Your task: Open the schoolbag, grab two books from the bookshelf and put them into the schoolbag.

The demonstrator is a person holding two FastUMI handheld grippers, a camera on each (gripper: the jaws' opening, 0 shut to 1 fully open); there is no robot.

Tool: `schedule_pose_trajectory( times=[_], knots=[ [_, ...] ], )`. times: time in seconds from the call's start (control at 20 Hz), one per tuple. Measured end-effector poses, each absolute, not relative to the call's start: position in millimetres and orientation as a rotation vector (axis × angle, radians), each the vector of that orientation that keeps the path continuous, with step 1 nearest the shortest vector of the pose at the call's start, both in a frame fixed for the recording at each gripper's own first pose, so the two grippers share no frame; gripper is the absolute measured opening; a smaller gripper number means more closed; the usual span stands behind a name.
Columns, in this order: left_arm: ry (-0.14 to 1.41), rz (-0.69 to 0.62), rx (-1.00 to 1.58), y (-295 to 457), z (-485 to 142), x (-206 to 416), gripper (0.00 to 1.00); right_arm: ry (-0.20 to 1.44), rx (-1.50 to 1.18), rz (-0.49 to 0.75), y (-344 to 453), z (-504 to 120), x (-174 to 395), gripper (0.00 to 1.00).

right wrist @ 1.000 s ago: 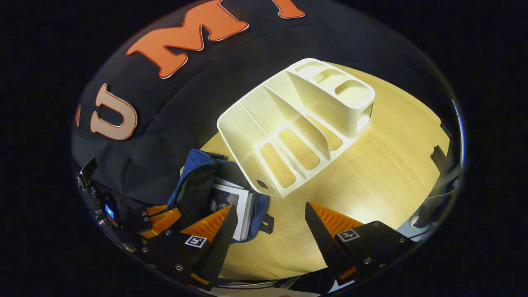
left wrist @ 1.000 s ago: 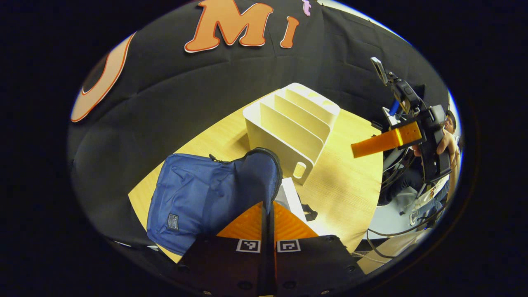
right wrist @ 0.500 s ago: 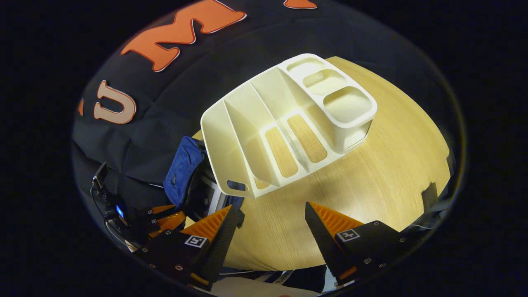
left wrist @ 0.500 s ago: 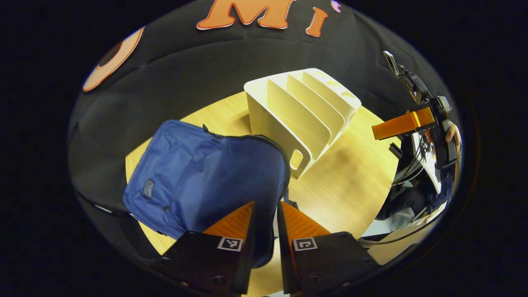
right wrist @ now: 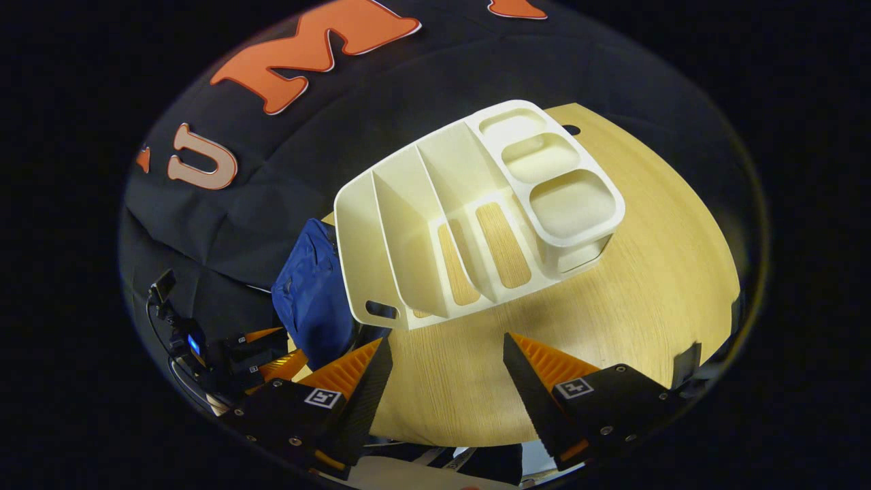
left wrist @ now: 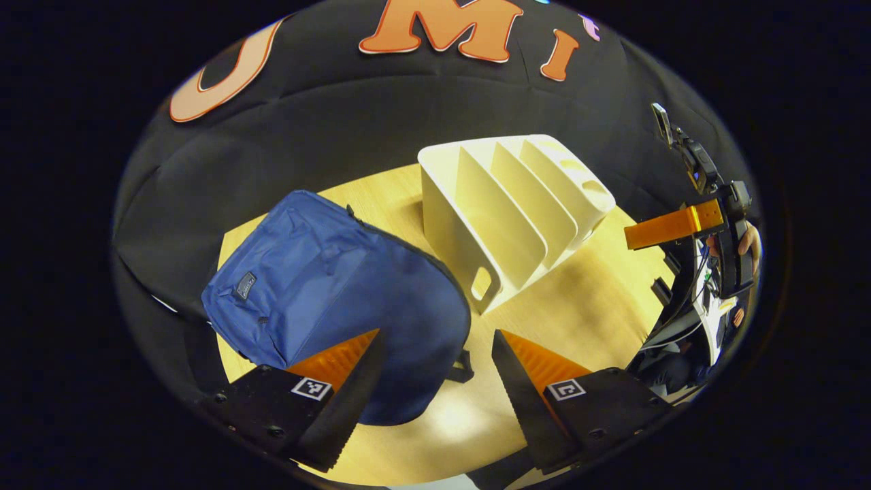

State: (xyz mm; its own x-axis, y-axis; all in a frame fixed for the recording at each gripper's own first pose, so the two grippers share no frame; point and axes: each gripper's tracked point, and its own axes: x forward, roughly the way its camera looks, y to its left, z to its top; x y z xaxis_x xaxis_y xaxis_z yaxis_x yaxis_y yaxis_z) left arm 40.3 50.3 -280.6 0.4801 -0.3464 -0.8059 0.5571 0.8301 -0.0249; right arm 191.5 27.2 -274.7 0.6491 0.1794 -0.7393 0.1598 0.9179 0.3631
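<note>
In the left gripper view, the blue schoolbag (left wrist: 326, 299) lies flat on the wooden table (left wrist: 578, 320), over on the left side. Its flap is down, so you cannot see inside it. Your left gripper (left wrist: 435, 340) hangs above the near end of the bag. Its two fingers are spread wide apart and they hold nothing. One finger is over the bag's edge and the other is over bare table.

Just to the right of the bag stands the cream bookshelf (left wrist: 510, 211). The bag's corner is right beside the shelf's near end, the end with the little handle hole. The slots you can see have no books in them.

Far to the right, at the table's edge, a hand (left wrist: 745, 241) holds your right gripper (left wrist: 629, 237) up in the air, well away from the shelf.

In the right gripper view, the schoolbag (right wrist: 309, 296) peeks out on the left, behind the bookshelf (right wrist: 476, 211). The shelf sits in the middle of the table (right wrist: 646, 272). Your right gripper (right wrist: 448, 347) floats over bare table in front of the shelf. Its fingers are wide apart too, with nothing between them.
</note>
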Motion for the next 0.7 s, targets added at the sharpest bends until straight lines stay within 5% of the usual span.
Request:
schedule_pose_trajectory(
  times=[0.35,0.7],
  knots=[
    [0.678,-0.52,0.189,16,-252,70,0.99,0.661,0.334,0.048,9,-212,200,0.98],
    [0.374,-0.475,0.142,2,-215,105,0.98,0.275,0.191,0.024,-14,-111,188,0.97]
  ],
)
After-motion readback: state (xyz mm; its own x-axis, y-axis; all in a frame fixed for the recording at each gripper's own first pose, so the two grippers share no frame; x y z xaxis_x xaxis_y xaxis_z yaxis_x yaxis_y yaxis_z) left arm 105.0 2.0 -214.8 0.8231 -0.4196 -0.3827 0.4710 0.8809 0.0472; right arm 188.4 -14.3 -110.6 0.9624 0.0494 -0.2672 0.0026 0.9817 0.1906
